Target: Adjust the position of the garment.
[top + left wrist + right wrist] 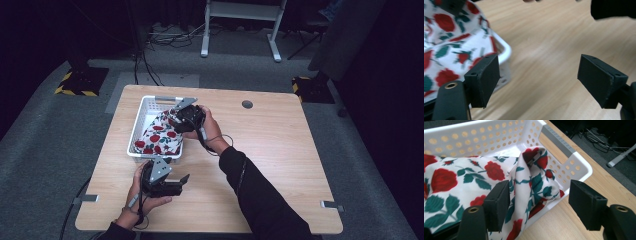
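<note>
The flowered cloth (159, 134) is lying bunched inside the white basket (141, 107), so the step in hand looks like the letting-go after stowing it. The right gripper (176, 114) is hovering over the basket's near-right corner with its jaws standing well apart; in the right gripper view a raised fold of the cloth (529, 170) is sitting in the gap between them, draping over the basket rim (584, 167), but the pads are not pressing on it. The left gripper (176, 184) is sitting on the person's side of the basket, over the bare table (280, 145), jaws as wide as they go and nothing between them; in the left gripper view the cloth (446, 47) and the basket's rim (505, 51) are lying off beside its left jaw.

Judging from this, the cloth is mostly in, with one fold hanging over the wall just ahead of the right gripper. The next move probably calls for lifting the right gripper straight clear so the fold is not dragged out, or else nudging that fold down behind the rim first.
</note>
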The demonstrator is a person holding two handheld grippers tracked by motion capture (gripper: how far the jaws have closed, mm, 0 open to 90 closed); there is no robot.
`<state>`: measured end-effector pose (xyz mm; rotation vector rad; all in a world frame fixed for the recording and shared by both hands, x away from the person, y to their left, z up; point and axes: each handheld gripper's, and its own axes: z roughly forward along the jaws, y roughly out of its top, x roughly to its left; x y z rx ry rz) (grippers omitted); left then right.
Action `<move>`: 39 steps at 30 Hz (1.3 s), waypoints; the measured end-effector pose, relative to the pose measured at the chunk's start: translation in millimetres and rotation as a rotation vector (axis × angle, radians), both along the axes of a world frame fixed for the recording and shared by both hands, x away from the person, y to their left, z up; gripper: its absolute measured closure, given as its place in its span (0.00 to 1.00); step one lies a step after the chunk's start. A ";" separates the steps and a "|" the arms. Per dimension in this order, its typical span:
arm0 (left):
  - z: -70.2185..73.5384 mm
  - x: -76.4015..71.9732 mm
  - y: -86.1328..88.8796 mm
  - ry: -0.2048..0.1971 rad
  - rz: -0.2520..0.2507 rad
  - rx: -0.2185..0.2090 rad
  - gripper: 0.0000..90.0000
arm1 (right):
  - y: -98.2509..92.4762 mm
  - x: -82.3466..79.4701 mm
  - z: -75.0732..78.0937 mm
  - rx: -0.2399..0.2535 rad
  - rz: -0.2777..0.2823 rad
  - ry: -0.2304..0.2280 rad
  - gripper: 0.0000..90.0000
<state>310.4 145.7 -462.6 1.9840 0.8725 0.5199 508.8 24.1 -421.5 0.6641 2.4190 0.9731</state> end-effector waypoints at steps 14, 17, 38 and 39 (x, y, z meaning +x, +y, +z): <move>-31.3 -0.8 -26.4 0.102 -0.128 0.081 0.19 | -23.1 -9.1 10.9 -0.045 0.029 0.015 0.30; -34.5 -1.5 -29.9 0.113 -0.150 0.086 0.19 | -29.6 -10.1 10.0 -0.054 0.042 0.022 0.29; -48.6 5.2 -33.0 0.201 -0.194 0.113 0.20 | -83.0 -18.6 16.9 -0.161 0.010 0.023 0.29; -48.6 5.1 -33.3 0.200 -0.195 0.117 0.20 | -85.8 -19.3 17.2 -0.168 0.004 0.022 0.29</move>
